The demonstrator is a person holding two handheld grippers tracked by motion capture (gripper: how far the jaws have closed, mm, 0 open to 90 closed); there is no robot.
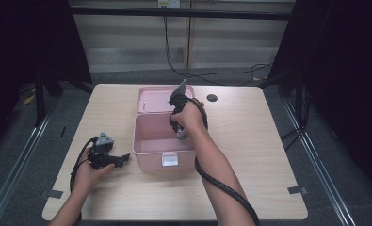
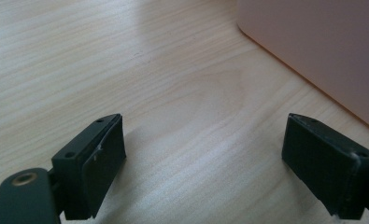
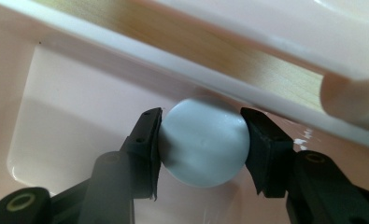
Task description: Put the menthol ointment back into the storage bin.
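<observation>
Pale ball (image 3: 203, 142) between right gripper (image 3: 202, 140) fingers

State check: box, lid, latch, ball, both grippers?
pink box: open, upright on the table
lid: swung back, lying flat behind the box
white latch: unfastened, on the box's front wall
pale ball: clamped between the jaws, inside the box
right gripper: shut on the ball, pointing down into the box
left gripper: open, nothing between its jaws, low over the table beside the box
</observation>
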